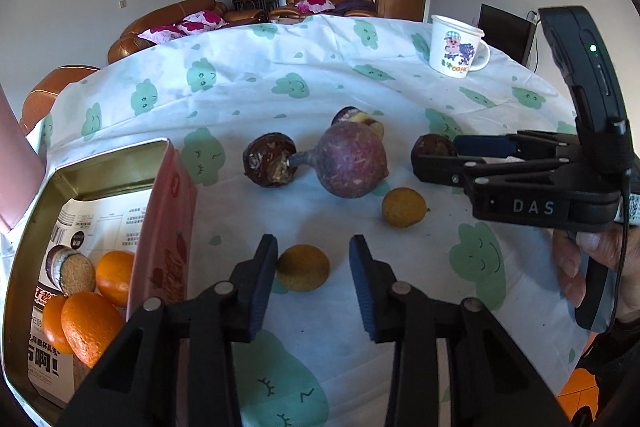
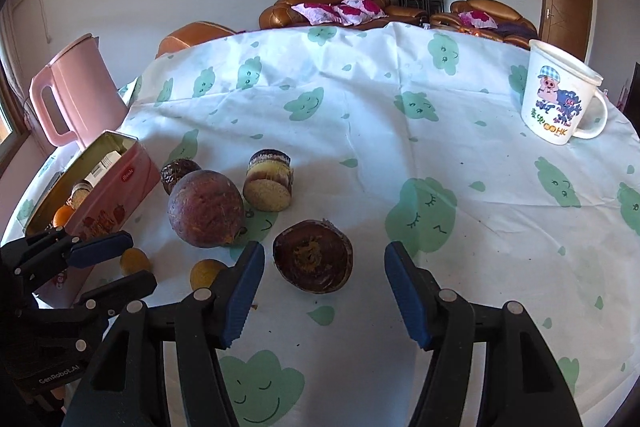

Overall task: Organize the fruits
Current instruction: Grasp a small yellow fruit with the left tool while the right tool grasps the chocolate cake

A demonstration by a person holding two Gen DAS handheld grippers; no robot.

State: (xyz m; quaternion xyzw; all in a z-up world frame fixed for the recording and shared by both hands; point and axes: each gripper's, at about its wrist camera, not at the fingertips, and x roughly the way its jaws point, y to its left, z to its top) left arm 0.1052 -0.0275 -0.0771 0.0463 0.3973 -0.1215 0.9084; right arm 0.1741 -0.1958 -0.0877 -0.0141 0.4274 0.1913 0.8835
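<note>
My left gripper (image 1: 313,259) is open, its fingers on either side of a small yellow fruit (image 1: 303,267) on the cloth. A second yellow fruit (image 1: 404,207) lies further right. A large purple fruit (image 1: 351,159) sits mid-table with a dark half fruit (image 1: 270,159) to its left and cut pieces (image 1: 358,118) behind. My right gripper (image 2: 324,265) is open around a dark brown half fruit (image 2: 313,255). The pink tin (image 1: 166,227) at the left holds oranges (image 1: 90,327) and a cut piece (image 1: 70,267).
A white cartoon mug (image 2: 560,99) stands at the far right of the table. A pink kettle (image 2: 76,91) stands behind the tin. The round table wears a white cloth with green clouds (image 2: 360,107). Sofas stand beyond the far edge.
</note>
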